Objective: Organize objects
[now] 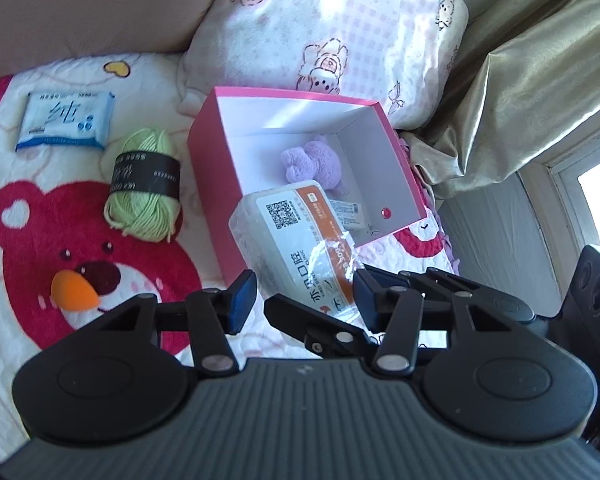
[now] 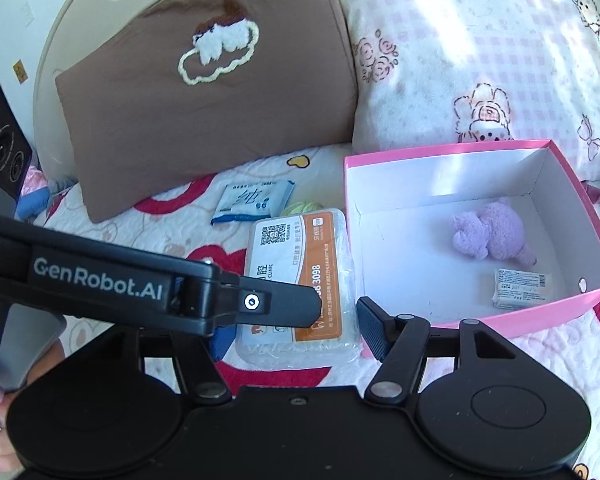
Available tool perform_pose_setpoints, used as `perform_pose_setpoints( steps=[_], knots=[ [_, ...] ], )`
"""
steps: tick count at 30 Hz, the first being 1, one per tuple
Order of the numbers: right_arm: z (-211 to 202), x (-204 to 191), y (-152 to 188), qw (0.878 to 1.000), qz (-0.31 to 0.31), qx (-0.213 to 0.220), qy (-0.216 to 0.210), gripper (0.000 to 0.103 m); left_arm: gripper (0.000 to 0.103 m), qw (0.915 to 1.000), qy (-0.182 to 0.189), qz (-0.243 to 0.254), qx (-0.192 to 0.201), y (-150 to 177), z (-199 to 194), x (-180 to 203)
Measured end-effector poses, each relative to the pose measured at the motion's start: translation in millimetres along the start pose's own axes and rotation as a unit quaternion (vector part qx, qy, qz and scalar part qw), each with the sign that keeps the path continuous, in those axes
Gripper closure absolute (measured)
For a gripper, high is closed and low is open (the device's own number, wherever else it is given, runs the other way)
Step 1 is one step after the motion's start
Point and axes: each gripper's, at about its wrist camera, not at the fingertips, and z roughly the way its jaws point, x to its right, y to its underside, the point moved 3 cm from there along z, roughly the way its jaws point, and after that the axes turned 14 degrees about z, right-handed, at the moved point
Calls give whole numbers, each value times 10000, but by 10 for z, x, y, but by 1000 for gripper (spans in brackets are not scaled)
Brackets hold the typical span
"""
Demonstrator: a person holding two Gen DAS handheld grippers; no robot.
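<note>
A white tissue pack [image 1: 292, 236] [image 2: 296, 264] with an orange label and a QR code hangs tilted just left of an open pink box [image 1: 204, 140] [image 2: 420, 152]. My left gripper [image 1: 304, 300] has its blue pads on the pack's two sides. My right gripper [image 2: 298, 332] flanks the same pack and presses on it. One finger of each crosses the other's view [image 1: 320, 320] [image 2: 284, 304]. Inside the box lie a purple plush toy [image 1: 312, 160] [image 2: 488, 232] and a small white packet [image 2: 520, 284].
On the bear-print bedspread lie green yarn [image 1: 144, 188], a blue-white wipes pack [image 1: 66, 120] [image 2: 252, 200] and an orange sponge [image 1: 74, 292]. A brown pillow [image 2: 204, 100] and a pink-print pillow [image 1: 320, 40] stand behind. A curtain [image 1: 520, 80] hangs right.
</note>
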Motion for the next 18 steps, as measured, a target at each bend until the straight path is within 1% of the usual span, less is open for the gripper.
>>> perform_pose_setpoints(
  steps=[2, 5, 9, 13, 18],
  knots=[
    [11, 47, -69, 10000, 58, 30, -31, 35, 52, 10000, -30, 82, -13, -80, 42, 30],
    [45, 127, -174, 9999, 123, 77, -48, 35, 52, 10000, -19, 79, -30, -208, 139, 38],
    [153, 253, -313, 9997, 197, 95, -80, 35, 51, 9995, -142, 287, -74, -372, 312, 60],
    [299, 396, -455, 9996, 264, 59, -93, 35, 51, 9995, -179, 193, -147, -509, 515, 22],
    [449, 612, -617, 9991, 410, -76, -124, 35, 51, 9990, -285, 199, -291, -669, 792, 53]
  ],
)
